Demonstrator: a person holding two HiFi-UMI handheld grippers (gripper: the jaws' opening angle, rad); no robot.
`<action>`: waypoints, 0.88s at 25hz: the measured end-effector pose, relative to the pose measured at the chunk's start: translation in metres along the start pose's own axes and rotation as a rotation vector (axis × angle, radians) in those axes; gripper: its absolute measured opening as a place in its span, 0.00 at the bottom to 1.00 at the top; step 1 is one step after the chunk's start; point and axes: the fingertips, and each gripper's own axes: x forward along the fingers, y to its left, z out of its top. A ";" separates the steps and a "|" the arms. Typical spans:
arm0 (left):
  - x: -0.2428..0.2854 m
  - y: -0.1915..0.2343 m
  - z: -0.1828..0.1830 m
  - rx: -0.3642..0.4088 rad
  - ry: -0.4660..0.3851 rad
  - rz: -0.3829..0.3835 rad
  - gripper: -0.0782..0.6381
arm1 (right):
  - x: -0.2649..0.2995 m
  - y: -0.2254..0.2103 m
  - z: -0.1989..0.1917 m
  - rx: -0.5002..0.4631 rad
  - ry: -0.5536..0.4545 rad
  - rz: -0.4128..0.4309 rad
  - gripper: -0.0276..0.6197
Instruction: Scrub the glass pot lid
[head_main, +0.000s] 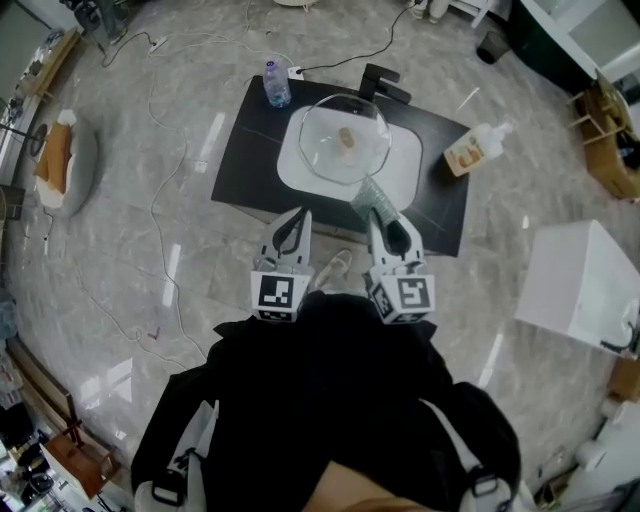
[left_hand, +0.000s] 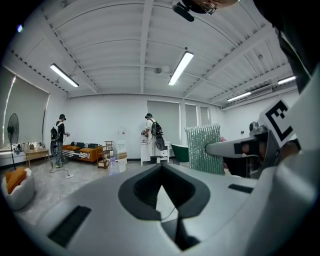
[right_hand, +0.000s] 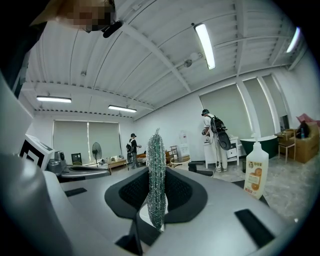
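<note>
Black counter (head_main: 235, 150), glass lid (head_main: 345, 140) over sink (head_main: 405, 175) at 12 o'clock; right gripper (head_main: 386, 218) clamps steel scrubber (head_main: 370, 196); left gripper (head_main: 292, 222) closed, empty.

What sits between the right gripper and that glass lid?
A silvery mesh scrubber, clamped in the right gripper, reaches toward the glass lid; the head view shows it.

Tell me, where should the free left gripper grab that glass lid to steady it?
Probably its near-left rim, coming from above on the left gripper's side. The glass lid rests flat over the white basin, leaving a thin edge for two jaws, and the right gripper's scrubber sits at the near-right edge.
</note>
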 end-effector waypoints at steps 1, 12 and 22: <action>0.012 0.004 0.003 0.000 0.000 0.004 0.11 | 0.010 -0.006 0.002 0.001 -0.004 0.006 0.15; 0.104 0.028 0.021 0.024 0.000 0.015 0.11 | 0.088 -0.061 0.014 0.016 -0.001 0.018 0.15; 0.125 0.046 0.012 0.006 0.052 -0.032 0.11 | 0.114 -0.062 -0.004 0.067 0.066 -0.005 0.15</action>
